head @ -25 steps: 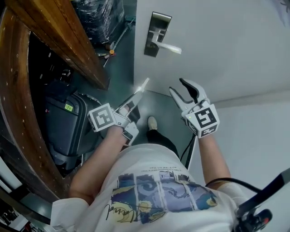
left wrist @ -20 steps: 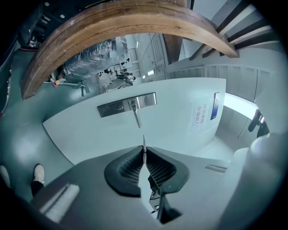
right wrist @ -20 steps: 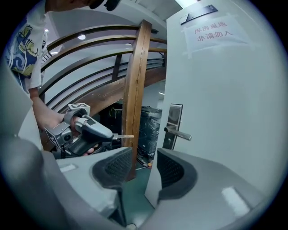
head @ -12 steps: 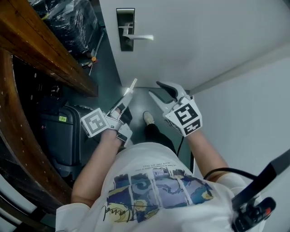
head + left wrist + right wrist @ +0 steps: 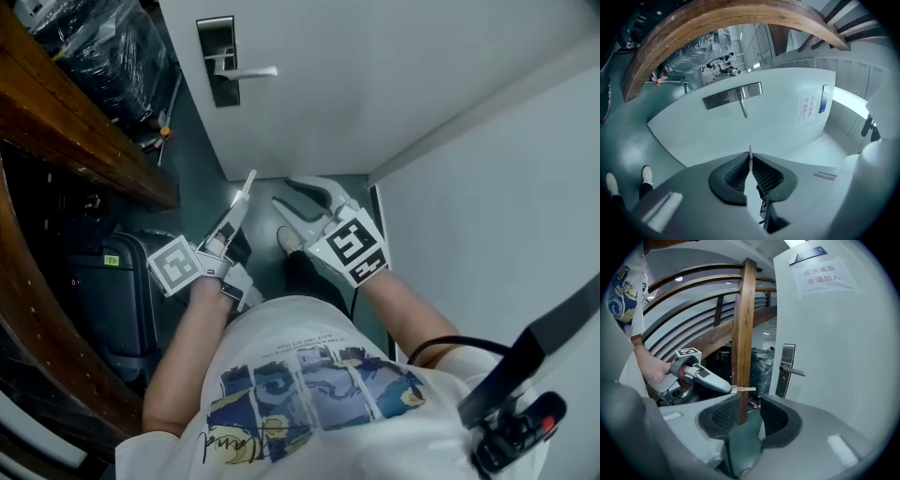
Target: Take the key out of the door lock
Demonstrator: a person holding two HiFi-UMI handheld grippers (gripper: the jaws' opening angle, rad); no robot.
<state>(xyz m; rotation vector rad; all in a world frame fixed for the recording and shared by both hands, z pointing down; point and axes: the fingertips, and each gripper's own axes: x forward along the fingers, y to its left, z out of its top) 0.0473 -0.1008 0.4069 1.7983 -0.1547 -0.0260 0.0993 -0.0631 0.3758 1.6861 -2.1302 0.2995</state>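
Observation:
The key [image 5: 249, 178] is a thin metal blade, out of the lock and pinched at the tip of my left gripper [image 5: 239, 200], which is shut on it. In the left gripper view the key [image 5: 750, 151] stands edge-on between the pads, pointing at the steel lock plate [image 5: 732, 95] and its lever handle [image 5: 744, 108] on the white door. The right gripper view shows the key [image 5: 744, 389] sticking out of the left gripper [image 5: 729, 389]. My right gripper [image 5: 292, 195] hangs beside the left one, its jaws closing with nothing between them. The lock plate [image 5: 217, 58] is well ahead of both.
A curved wooden stair rail [image 5: 75, 122] and a black suitcase [image 5: 108, 281] lie to the left. A wooden post [image 5: 742, 333] stands in front of the right gripper. A white wall [image 5: 487, 216] closes the right side. A paper sign [image 5: 825, 275] is on the door.
Both grippers have drawn back from the door, the key still in the left one. The right gripper's jaws have come closer together. The lock now sits farther left in view.

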